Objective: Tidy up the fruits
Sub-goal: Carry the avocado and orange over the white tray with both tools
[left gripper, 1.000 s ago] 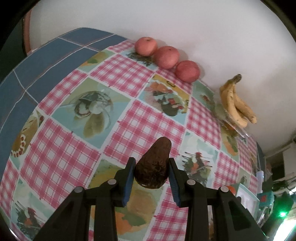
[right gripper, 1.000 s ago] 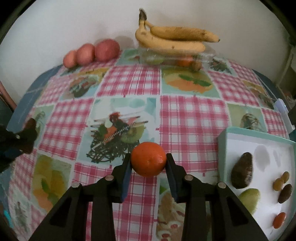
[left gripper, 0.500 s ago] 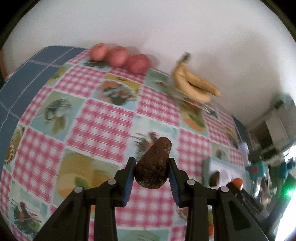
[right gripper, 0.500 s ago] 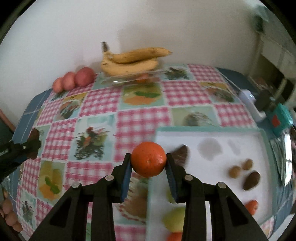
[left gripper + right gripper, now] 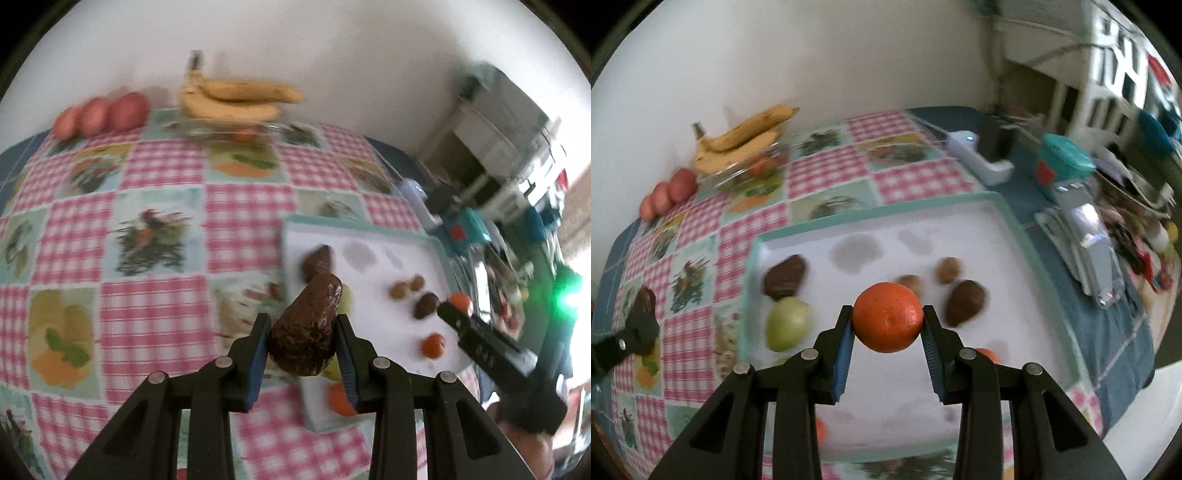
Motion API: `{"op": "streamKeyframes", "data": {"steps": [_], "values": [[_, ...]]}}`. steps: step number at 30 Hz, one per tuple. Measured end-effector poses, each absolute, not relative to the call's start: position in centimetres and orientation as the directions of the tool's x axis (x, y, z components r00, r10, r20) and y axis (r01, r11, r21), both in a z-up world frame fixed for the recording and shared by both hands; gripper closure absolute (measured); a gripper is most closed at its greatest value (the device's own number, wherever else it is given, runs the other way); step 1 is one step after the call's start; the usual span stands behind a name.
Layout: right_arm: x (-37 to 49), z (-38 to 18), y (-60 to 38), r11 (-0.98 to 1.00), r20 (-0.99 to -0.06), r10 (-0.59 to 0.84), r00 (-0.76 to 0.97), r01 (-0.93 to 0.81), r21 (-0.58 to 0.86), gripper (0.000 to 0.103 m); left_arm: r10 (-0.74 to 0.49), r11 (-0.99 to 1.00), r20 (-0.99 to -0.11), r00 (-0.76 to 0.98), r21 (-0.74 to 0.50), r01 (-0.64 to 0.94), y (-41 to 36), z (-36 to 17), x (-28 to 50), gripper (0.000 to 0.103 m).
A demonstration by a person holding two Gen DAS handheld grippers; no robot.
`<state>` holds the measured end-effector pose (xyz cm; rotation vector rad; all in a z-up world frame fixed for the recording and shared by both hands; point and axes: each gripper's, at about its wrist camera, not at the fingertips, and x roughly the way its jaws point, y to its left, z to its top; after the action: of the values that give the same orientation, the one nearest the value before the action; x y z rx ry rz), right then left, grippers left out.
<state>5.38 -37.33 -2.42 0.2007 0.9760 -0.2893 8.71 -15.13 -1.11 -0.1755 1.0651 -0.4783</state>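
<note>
While both loads hang over the white tray [image 5: 1004, 221], we keep our left gripper [image 5: 301, 345] clamped on the brown avocado [image 5: 308, 332] and our right gripper [image 5: 886, 332] on the orange [image 5: 888, 317], likely heading for bare spots toward twelve o'clock.

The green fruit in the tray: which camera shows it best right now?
The right wrist view: the green fruit lies fully exposed in the tray beside a brown avocado. In the left wrist view only a sliver shows behind the held avocado.
</note>
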Motion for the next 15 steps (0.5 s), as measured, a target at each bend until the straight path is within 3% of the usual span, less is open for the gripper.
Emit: {"op": "streamKeyframes", "data": {"steps": [7,15], "values": [[4.6,-2.6,-41.4,0.927,-0.844,-0.156,0.514,0.37,0.053,0.066,-0.516,0.84,-0.796,0.315,-0.398,0.369,-19.9,-2.2,7.5,0.066],[5.5,-4.3,-44.5,0.927,-0.869,-0.15,0.471,0.374,0.043,0.066,-0.498,0.827,-0.824,0.269,-0.359,0.433,-24.7,-4.4,7.0,0.066]]}}
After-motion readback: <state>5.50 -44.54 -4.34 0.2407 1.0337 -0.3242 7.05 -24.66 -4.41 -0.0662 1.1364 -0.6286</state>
